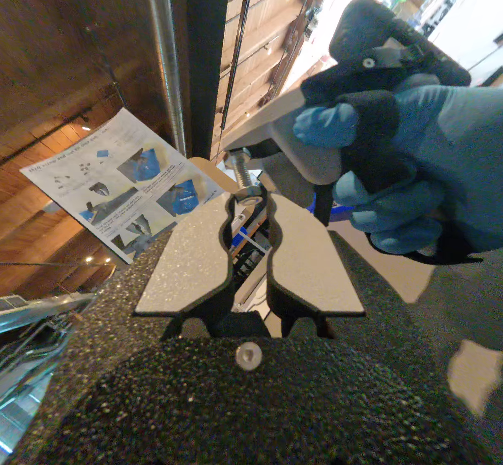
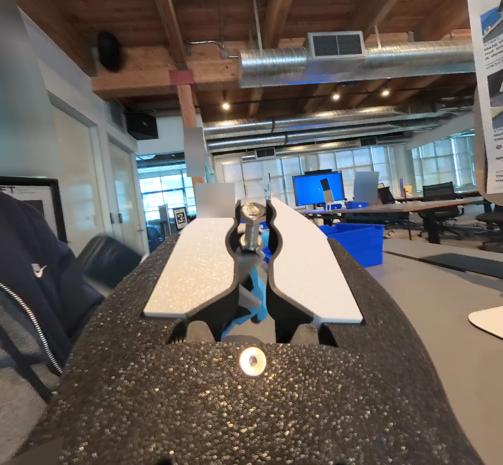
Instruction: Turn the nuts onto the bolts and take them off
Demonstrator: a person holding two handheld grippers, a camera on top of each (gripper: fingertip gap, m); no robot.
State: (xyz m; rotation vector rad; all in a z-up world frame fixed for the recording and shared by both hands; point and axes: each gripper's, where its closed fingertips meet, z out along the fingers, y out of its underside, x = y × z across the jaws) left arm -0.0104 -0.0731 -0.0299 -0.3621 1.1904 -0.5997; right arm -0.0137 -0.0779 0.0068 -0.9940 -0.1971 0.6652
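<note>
In the left wrist view my left gripper [image 1: 247, 196] is shut on a silver hex nut [image 1: 245, 199] at the lower end of a threaded silver bolt [image 1: 241, 167]. The bolt runs up to the grey finger [image 1: 266, 122] of the other gripper, which a blue-gloved hand [image 1: 408, 168] holds. In the right wrist view my right gripper [image 2: 253, 210] is shut on the bolt's hex head [image 2: 253, 211]. The shaft hangs down between the fingers to the nut [image 2: 251, 245]. Both grippers are held in the air above the table.
A printed instruction sheet [image 1: 119, 179] stands close behind the bolt; it also shows in the right wrist view [image 2: 487, 70]. Blue bins [image 2: 353, 242] sit on the grey table [image 2: 435, 302]. A person's dark jacket [image 2: 40, 261] is at the left.
</note>
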